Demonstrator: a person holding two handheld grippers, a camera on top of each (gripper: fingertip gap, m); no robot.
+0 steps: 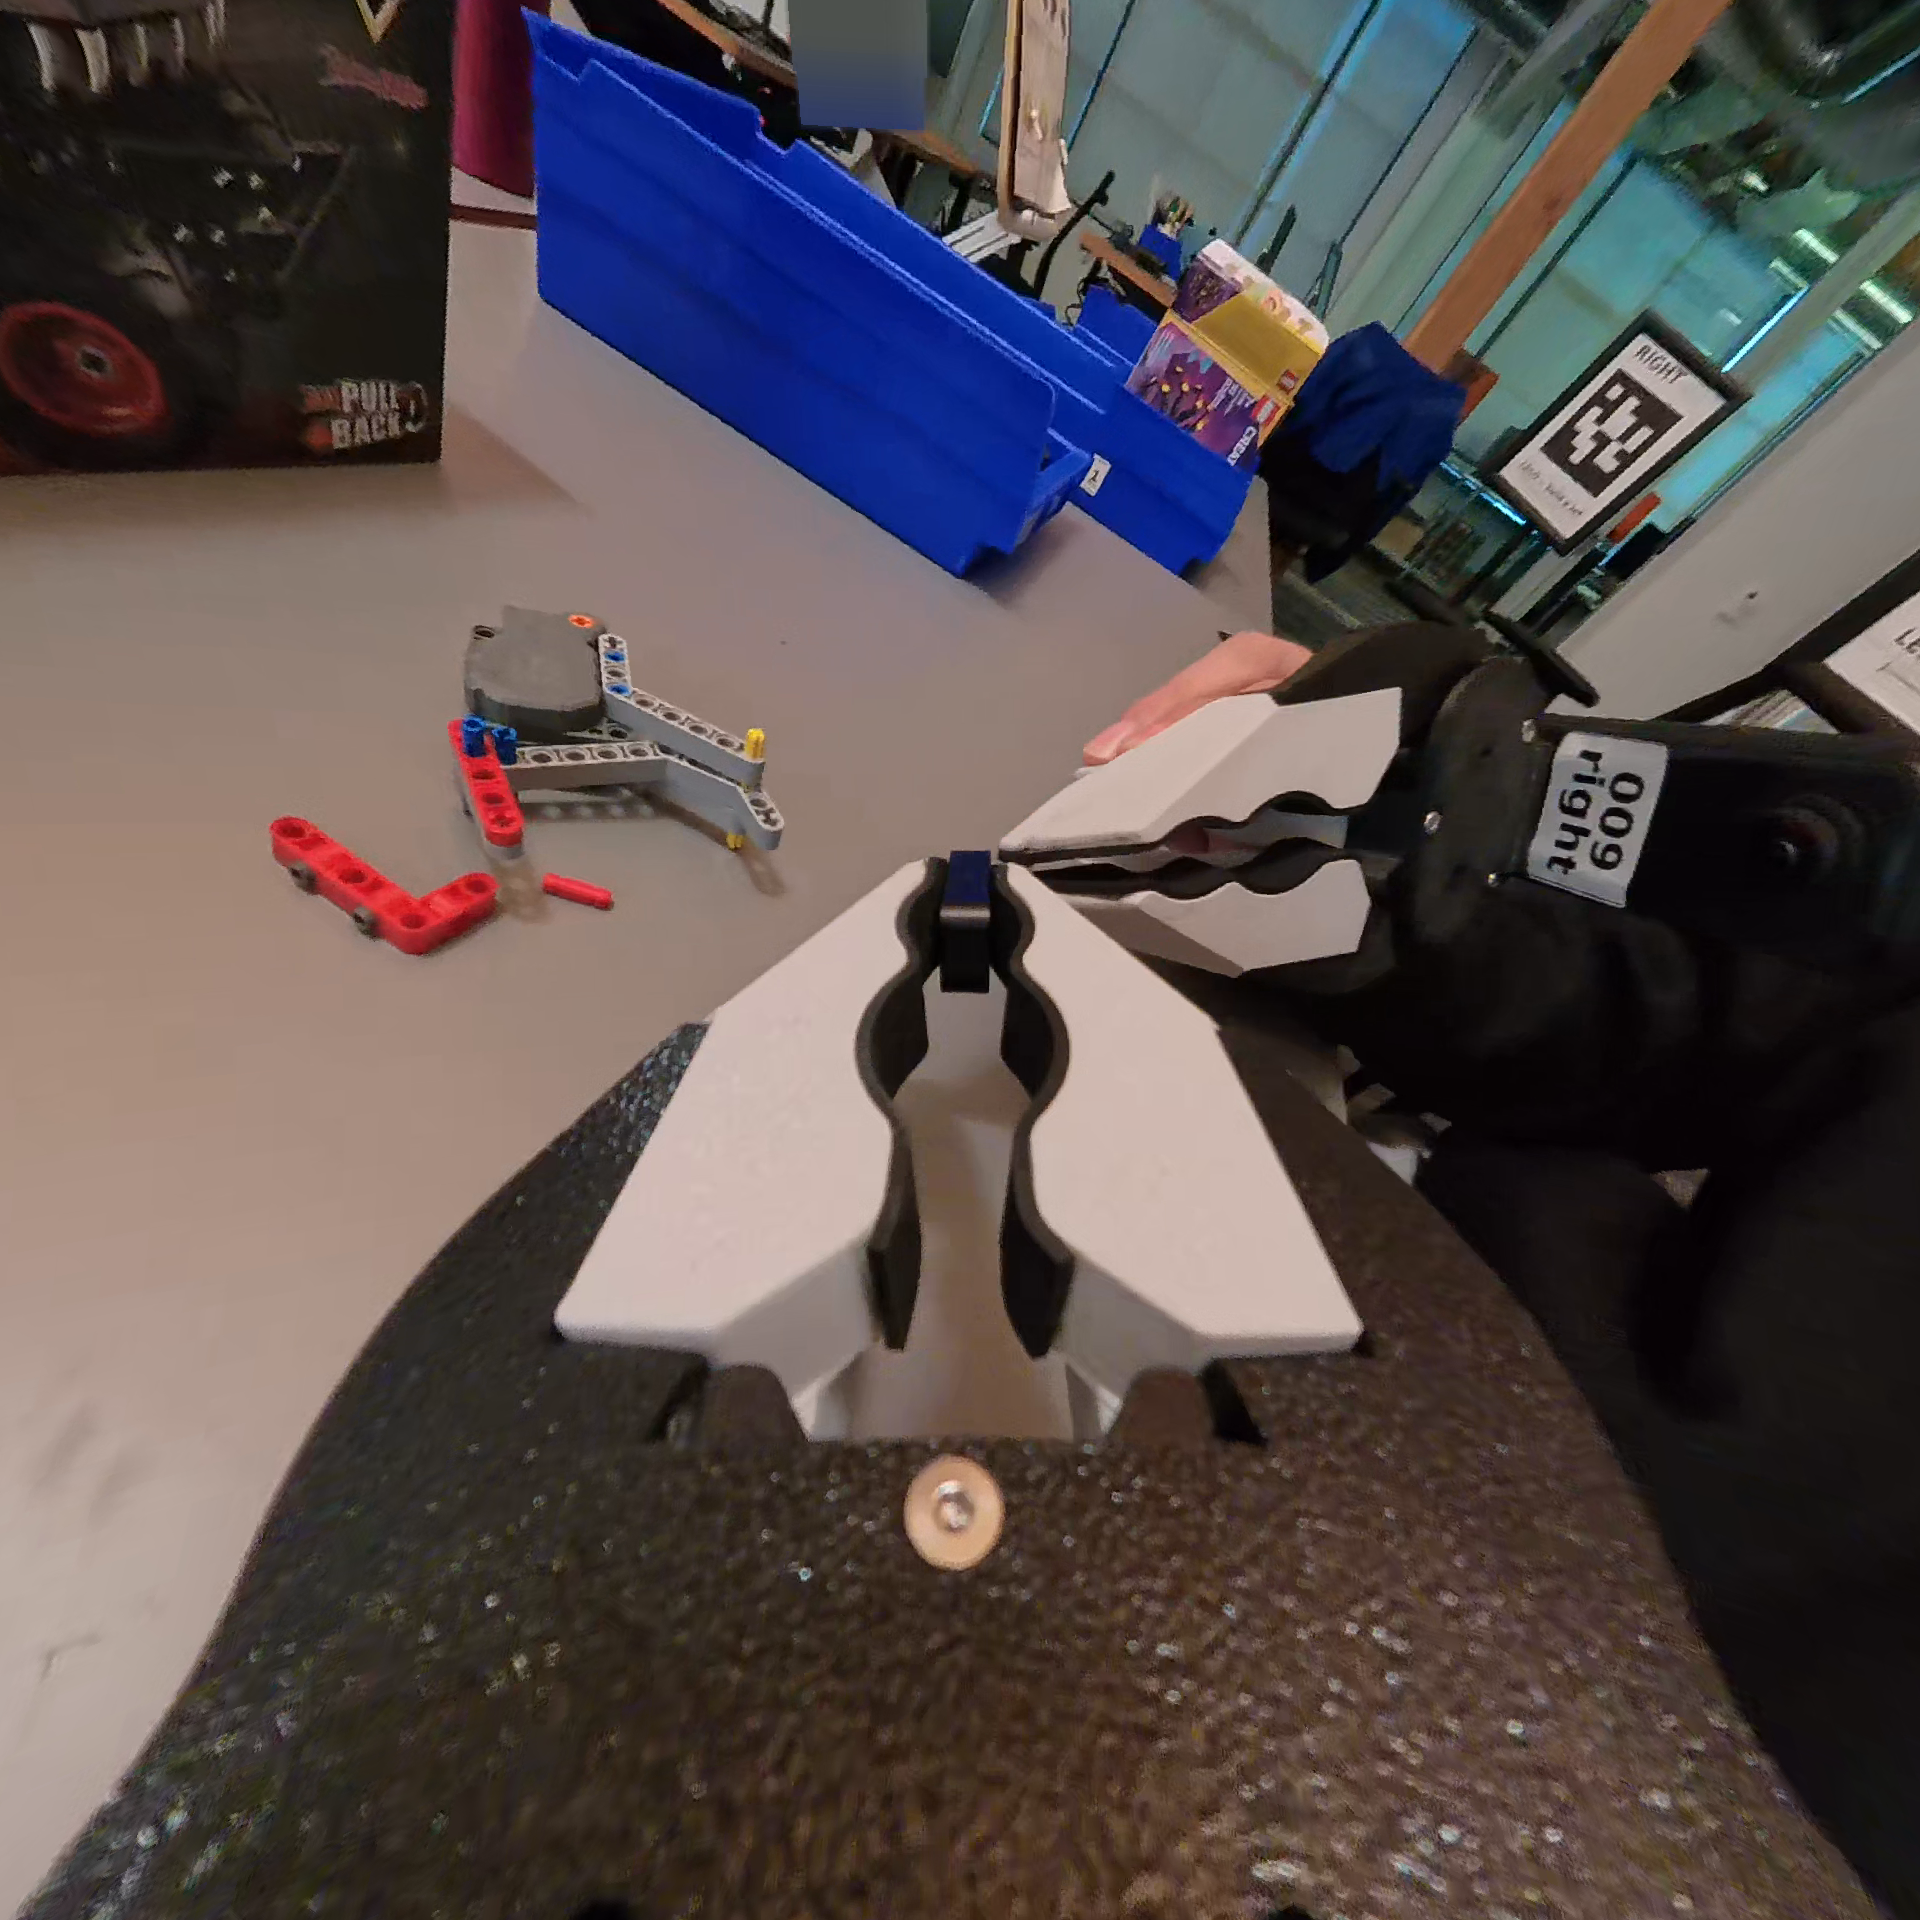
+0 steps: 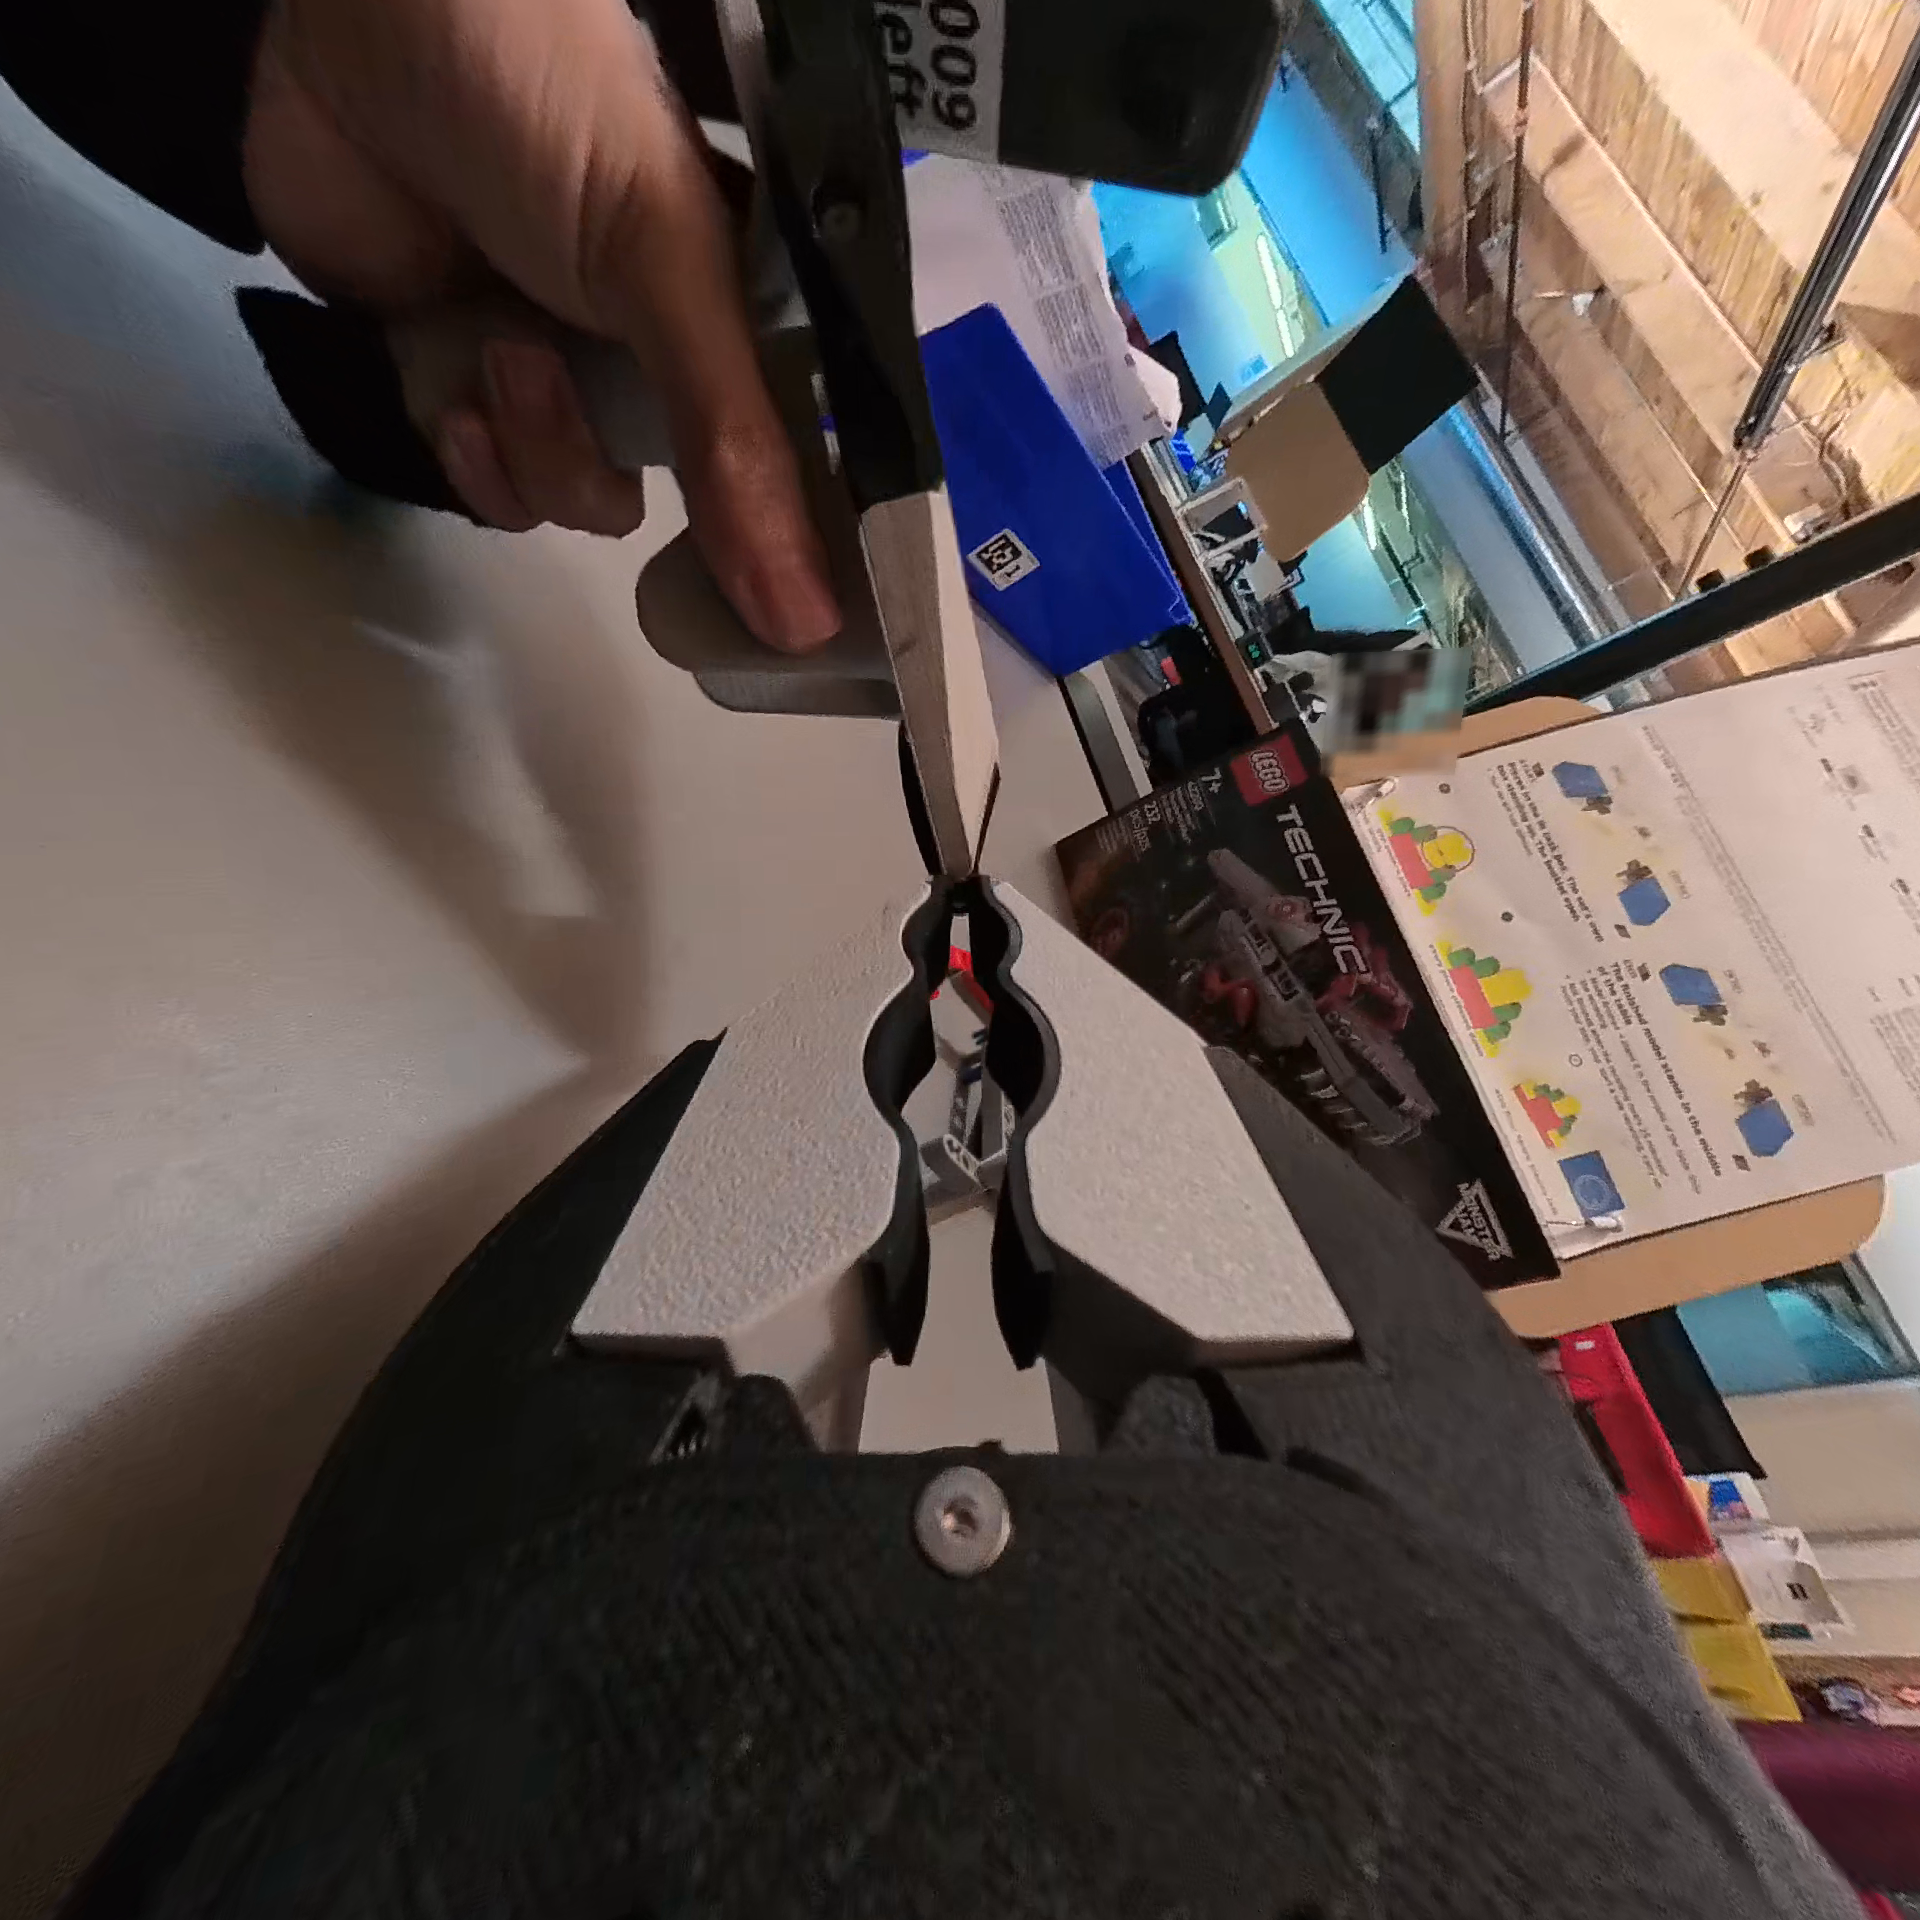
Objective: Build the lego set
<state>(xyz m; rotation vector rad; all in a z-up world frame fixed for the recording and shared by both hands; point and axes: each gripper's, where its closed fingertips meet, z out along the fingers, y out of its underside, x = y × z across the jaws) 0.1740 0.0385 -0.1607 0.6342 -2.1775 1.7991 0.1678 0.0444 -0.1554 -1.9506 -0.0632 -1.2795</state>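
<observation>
Grey tabletop (image 1: 260,1195) carries the half-built model (image 1: 613,727) at ten o'clock, while the left gripper (image 1: 966,894) pinches a blue pin (image 1: 968,883), seemingly offering it to the right gripper (image 1: 1023,852), whose tips are pressed together.

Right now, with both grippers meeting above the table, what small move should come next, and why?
Probably ease the right gripper in to take or seat the small dark blue lego piece. The left gripper is pinching that piece at its tips, the right gripper's tips sit beside it nearly shut, and the grey-and-red lego assembly lies untouched on the table.
</observation>
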